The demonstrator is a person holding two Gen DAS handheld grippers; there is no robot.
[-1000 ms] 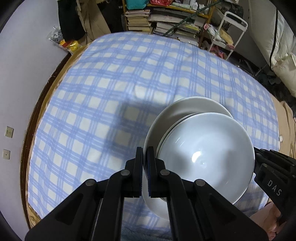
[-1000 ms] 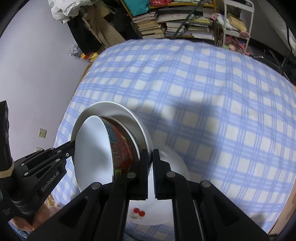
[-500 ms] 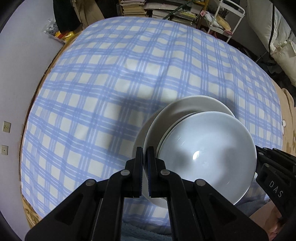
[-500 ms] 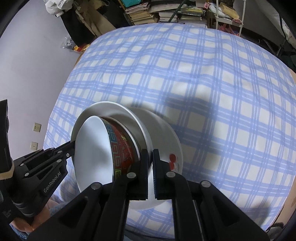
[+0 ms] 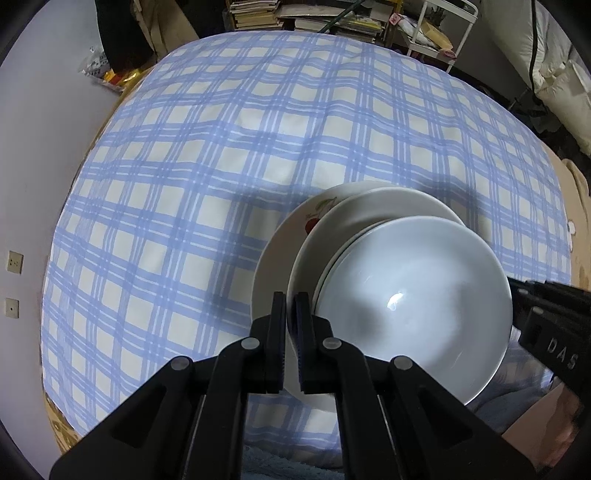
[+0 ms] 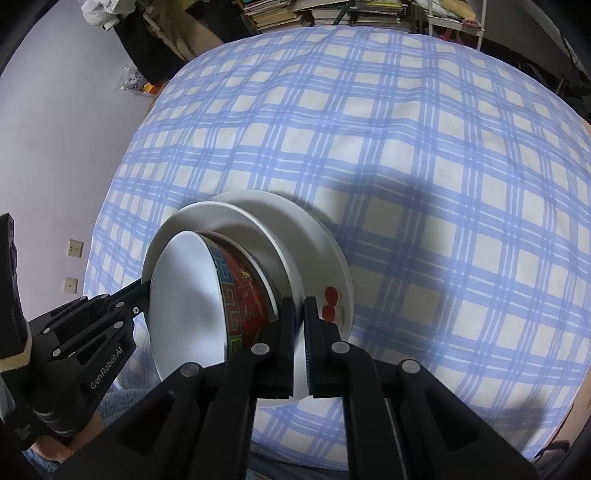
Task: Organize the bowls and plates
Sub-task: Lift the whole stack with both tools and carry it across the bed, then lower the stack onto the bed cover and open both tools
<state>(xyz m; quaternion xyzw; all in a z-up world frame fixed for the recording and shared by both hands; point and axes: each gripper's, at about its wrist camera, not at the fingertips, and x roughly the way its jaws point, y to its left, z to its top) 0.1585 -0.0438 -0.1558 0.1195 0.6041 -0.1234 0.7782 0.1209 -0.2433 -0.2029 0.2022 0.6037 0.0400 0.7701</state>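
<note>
A stack of dishes is held between both grippers above the checked tablecloth. A white bowl with a red patterned outside [image 5: 413, 295] [image 6: 236, 295] sits on a white plate [image 5: 354, 218] [image 6: 207, 221]. Below them lies a larger white plate with a cherry design [image 5: 280, 251] [image 6: 332, 280]. My left gripper [image 5: 290, 306] is shut on the white plate's left rim. My right gripper [image 6: 299, 314] is shut on its right rim. Each gripper shows at the edge of the other's view.
The blue and white checked cloth [image 5: 221, 166] covers a round table, open on the far side. Stacked books [image 5: 258, 14] and a white rack [image 5: 443, 29] stand beyond the far edge. A lilac wall with sockets [image 5: 14, 262] is at left.
The held plate and bowl have moved forward over the table. The cherry plate now shows below them, more of it than before. Both grippers stay shut.
</note>
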